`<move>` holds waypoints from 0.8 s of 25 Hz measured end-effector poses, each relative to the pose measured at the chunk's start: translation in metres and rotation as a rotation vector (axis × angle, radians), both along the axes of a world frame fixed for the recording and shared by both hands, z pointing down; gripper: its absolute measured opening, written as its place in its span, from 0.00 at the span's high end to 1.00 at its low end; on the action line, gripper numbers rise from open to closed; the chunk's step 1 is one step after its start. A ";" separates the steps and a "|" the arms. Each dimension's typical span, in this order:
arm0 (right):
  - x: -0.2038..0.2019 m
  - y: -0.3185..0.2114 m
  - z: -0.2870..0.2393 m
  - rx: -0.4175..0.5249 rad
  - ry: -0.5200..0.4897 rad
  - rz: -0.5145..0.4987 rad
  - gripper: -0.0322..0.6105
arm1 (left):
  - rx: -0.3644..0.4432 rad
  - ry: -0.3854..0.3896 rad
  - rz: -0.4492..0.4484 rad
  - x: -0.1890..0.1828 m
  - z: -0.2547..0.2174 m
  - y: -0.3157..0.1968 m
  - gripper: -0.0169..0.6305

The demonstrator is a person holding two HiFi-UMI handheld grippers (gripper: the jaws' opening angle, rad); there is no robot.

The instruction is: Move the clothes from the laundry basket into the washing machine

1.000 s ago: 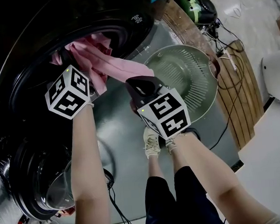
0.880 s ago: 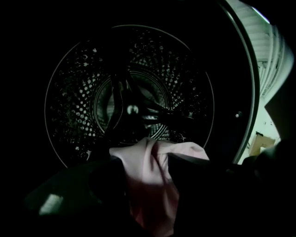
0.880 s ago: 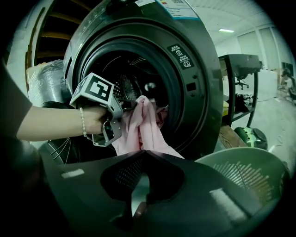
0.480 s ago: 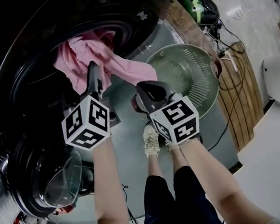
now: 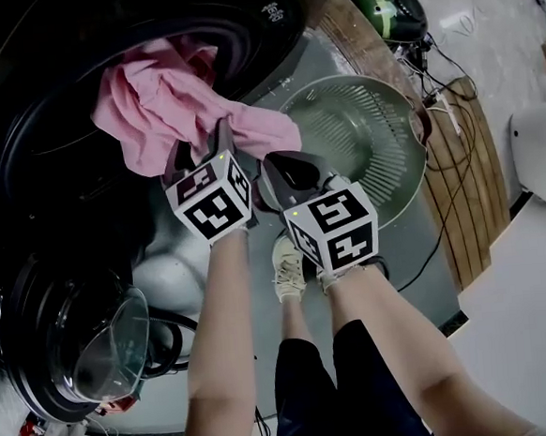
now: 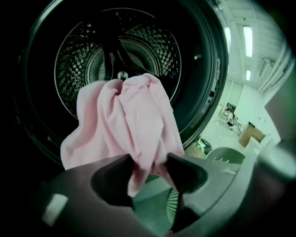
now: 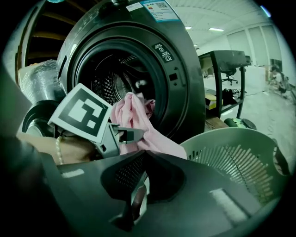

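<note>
Pink garment (image 5: pixel 160 99) lies draped over the lower rim of the washing machine (image 7: pixel 178 74) door opening: upper part inside the drum (image 6: pixel 92 51) mouth, lower tail hanging outside, toward the laundry basket (image 5: pixel 365 134). The basket stands on the floor, just beside the machine front.

Left gripper (image 6: pixel 148 163): jaws stand partly apart, astride the hanging tail. Cloth lies against both inner faces; no firm pinch evident.

Right gripper (image 7: pixel 142 157): jaws closed together, nothing between them, held close beside the left gripper, short of the garment.
</note>
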State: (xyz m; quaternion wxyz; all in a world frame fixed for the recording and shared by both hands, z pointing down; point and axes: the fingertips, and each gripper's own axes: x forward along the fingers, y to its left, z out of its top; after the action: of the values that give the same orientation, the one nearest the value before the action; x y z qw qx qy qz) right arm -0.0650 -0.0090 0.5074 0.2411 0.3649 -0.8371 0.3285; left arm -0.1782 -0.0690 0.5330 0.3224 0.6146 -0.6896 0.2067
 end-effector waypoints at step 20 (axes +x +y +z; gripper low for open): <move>-0.024 -0.019 -0.030 0.039 -0.055 -0.026 0.91 | 0.431 -0.222 -0.127 -0.102 -0.144 -0.087 0.93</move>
State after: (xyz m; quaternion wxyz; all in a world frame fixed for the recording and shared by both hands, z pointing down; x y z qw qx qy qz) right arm -0.0894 -0.0278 0.4777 0.2151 0.3497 -0.8543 0.3187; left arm -0.2800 -0.1559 0.3889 0.1186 0.5982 -0.7862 0.1002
